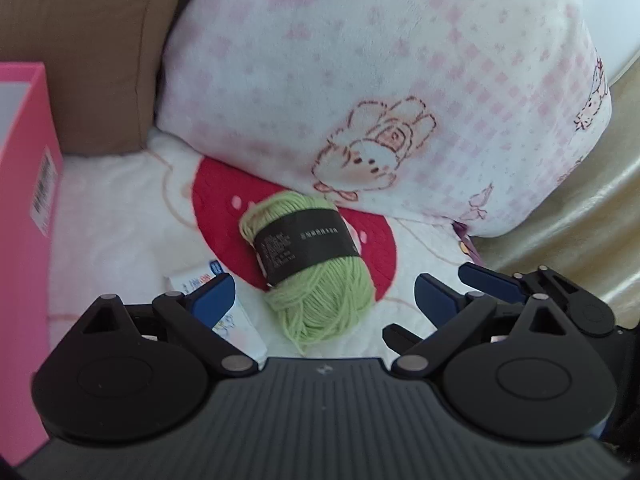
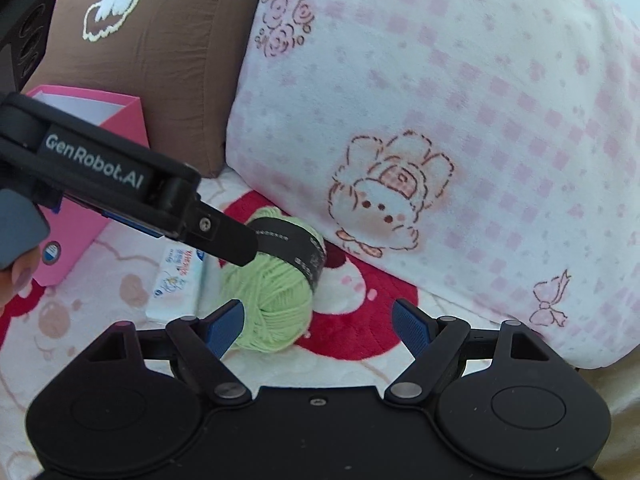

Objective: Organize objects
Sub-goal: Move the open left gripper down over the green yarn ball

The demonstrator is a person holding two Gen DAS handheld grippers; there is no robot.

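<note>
Left wrist view: our left gripper (image 1: 324, 300) stood wide open, empty, green yarn ball (image 1: 308, 264) lying between and ahead of its fingers on the blanket (image 1: 112, 216), pink box (image 1: 24, 200) left. Right wrist view: our right gripper (image 2: 318, 328) gaped empty, yarn just beside its left finger.

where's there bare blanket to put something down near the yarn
Free: the patch between the pink box and the small white packet, and the red-and-white stretch right of the green yarn, below the checked pillow. Crowded: around the yarn, where the packet lies close and the left tool hovers.
</note>
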